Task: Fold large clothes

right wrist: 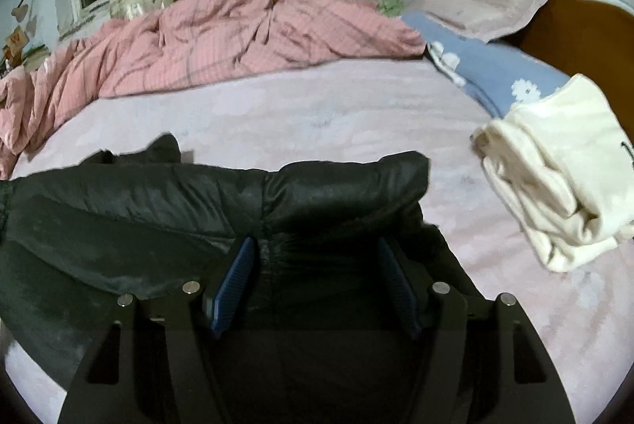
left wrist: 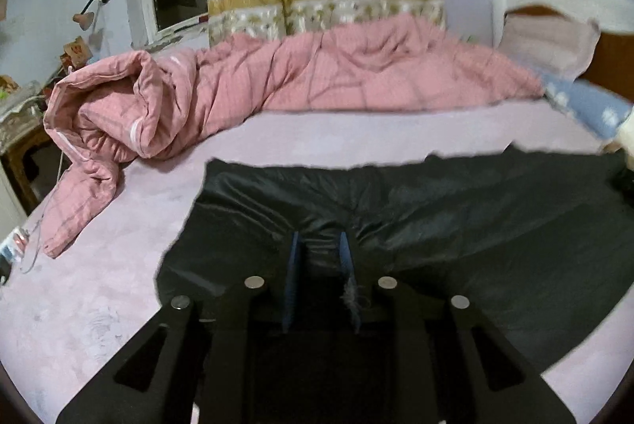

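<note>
Nearest the lens in the left wrist view, the left gripper [left wrist: 320, 245] has its two blue-padded fingers drawn close together, with a pinch of the black, shiny padded jacket [left wrist: 416, 218] gathered between them; creases fan out from the pinch, so it reads as a grip on the cloth. In the right wrist view the right gripper [right wrist: 317, 257] stands wider, its blue pads [right wrist: 233, 277] pressed against either side of a thick puffy roll of the same black padded jacket [right wrist: 237, 198], which fills the gap between them. That looks like a hold on a bulky fold, not an empty open claw.

The jacket lies spread across the pale pink bed sheet [left wrist: 356, 130], at the near side of the bed, its far edge raised slightly. Behind it a crumpled pink checked quilt [left wrist: 237, 83] runs along the far side, well apart from the jacket. To the right, a folded cream-white garment [right wrist: 554, 178] rests near a blue pillow with white flowers [right wrist: 495, 75].

The risks from here, as I judge them:
- The slick shell could slide out of the left pinch if only the outer layer is caught, leaving the filling and lower layer behind.
- The right hold spans a fat roll; the padding may compress and slip free once lifted.
- Uneven lifting between the two hands would skew the fold line.
- A wide swing to the right could drag the jacket into the cream garment.
</note>
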{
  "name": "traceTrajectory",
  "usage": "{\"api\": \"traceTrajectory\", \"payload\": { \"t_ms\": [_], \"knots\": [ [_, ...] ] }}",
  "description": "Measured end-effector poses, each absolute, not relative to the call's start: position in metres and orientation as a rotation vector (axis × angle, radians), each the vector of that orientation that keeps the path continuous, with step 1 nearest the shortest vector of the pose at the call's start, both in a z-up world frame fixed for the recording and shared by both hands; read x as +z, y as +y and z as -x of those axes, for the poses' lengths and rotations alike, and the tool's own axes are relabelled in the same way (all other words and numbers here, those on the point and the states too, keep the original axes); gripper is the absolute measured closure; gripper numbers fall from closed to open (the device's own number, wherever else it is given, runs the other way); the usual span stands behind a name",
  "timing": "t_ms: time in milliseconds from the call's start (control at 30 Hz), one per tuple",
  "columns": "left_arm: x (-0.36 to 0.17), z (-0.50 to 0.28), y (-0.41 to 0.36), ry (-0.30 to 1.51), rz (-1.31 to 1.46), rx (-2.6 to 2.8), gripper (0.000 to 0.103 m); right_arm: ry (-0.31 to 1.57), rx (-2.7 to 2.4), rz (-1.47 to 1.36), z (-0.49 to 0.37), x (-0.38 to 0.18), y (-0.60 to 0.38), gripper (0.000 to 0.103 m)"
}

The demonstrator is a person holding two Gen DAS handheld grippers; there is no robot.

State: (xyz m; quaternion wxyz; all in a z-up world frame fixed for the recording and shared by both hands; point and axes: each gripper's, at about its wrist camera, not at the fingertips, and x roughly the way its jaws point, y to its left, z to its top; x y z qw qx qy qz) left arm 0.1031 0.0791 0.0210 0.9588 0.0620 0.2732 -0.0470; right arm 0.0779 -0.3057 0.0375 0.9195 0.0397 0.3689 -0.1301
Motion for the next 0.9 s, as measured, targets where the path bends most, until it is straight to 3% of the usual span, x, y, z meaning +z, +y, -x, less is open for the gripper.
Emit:
{"api": "traceTrajectory", "payload": {
  "t_ms": [233, 300, 467, 667, 900],
  "knots": [
    [0.042, -0.091, 0.107, 0.536, -0.003, -0.082, 0.077, 0.628, -0.248, -0.139, -0.047, 0.07, -0.304, 0.035],
    [0.046, -0.089, 0.114, 0.547, 0.031, -0.092, 0.078, 0.619, -0.217, -0.137, -0.035, 0.073, -0.301, 0.03],
    [0.041, -0.088, 0.112, 0.587, -0.021, -0.06, 0.078, 0.679, -0.201, -0.199, -0.032, 0.064, -0.31, 0.028],
    [-0.006, -0.108, 0.103, 0.74, -0.071, 0.016, 0.077, 0.837, -0.264, -0.172, -0.055, 0.029, -0.311, 0.028],
    [-0.015, -0.118, 0.096, 0.752, -0.108, 0.046, 0.077, 0.889, -0.248, -0.159, -0.071, 0.015, -0.314, 0.023]
  ]
}}
